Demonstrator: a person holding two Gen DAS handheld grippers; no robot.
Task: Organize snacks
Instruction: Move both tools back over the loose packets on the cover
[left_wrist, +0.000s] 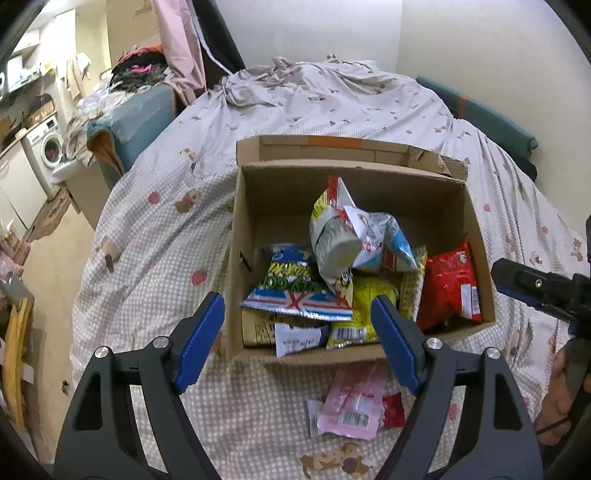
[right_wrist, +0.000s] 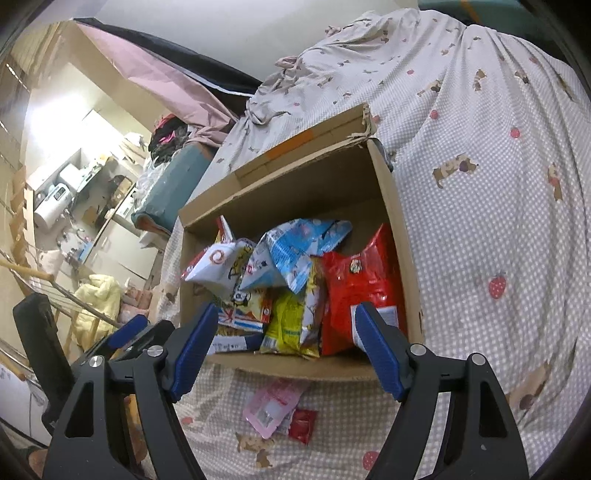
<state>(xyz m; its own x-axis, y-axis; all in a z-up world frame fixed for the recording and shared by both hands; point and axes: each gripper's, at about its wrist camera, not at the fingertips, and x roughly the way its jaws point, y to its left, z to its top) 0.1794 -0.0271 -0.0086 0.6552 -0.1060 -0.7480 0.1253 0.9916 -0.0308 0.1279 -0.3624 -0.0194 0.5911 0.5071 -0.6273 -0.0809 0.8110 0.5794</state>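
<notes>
Patterned bedsheet (left_wrist: 155, 258), cardboard box (left_wrist: 236, 236) of snacks, left tongs (left_wrist: 301, 325) and right tongs (right_wrist: 284, 332) angled downward, both gaping, empty.

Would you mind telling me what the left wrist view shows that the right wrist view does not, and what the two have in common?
Only the left wrist view shows a washing machine at far left and a hand at the right edge. Only the right wrist view shows yellow cloth on a wooden rack. Both show the cardboard box of snacks on the patterned bedsheet, the red bag inside it, and a pink packet and small red packet lying outside.
</notes>
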